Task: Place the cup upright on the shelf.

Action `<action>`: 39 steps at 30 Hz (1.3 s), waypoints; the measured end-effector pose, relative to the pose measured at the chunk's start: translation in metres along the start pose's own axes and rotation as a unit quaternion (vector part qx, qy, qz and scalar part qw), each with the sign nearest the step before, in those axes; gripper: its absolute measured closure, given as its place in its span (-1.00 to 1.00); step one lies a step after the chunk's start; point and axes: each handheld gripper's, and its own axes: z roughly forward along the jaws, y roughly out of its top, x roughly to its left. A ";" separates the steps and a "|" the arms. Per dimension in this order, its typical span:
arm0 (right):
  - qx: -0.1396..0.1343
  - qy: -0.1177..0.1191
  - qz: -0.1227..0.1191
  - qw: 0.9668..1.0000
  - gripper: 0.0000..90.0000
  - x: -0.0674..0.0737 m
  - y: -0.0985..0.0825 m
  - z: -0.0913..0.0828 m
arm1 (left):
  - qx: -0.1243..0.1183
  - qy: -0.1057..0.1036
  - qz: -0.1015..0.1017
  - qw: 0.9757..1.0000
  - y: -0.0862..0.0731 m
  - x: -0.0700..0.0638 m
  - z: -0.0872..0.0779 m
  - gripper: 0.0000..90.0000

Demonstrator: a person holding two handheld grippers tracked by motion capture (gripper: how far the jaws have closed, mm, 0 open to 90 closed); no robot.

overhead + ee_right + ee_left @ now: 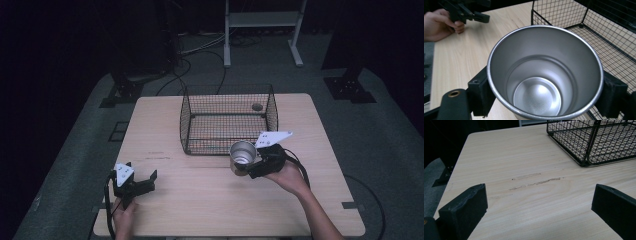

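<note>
Dark room, pale wooden table (210, 200). My right gripper (248, 162) pinches a steel cup (242, 152) by its walls, the wire basket (227, 120) just beyond my jaws. My left gripper (141, 182) is spread, empty. Smooth metal could slip — or clip the basket rim.

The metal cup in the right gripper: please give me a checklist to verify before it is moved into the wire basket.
1. Grip: right gripper has a jaw on each side of the metal cup: ok.
2. Cup is empty inside: ok.
3. Wire basket is open on top: ok.
4. Basket floor: a small round object lies near the far corner; the rest looks free: ok.
5. Left gripper is open, low at the table's near left, away from the path: ok.
6. Grip firmness: cannot tell.
</note>
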 end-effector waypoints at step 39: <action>-0.015 0.034 -0.003 0.999 -0.60 -0.040 0.056 -0.016 | -0.001 -0.001 -0.001 1.000 0.000 0.001 0.000 -1.00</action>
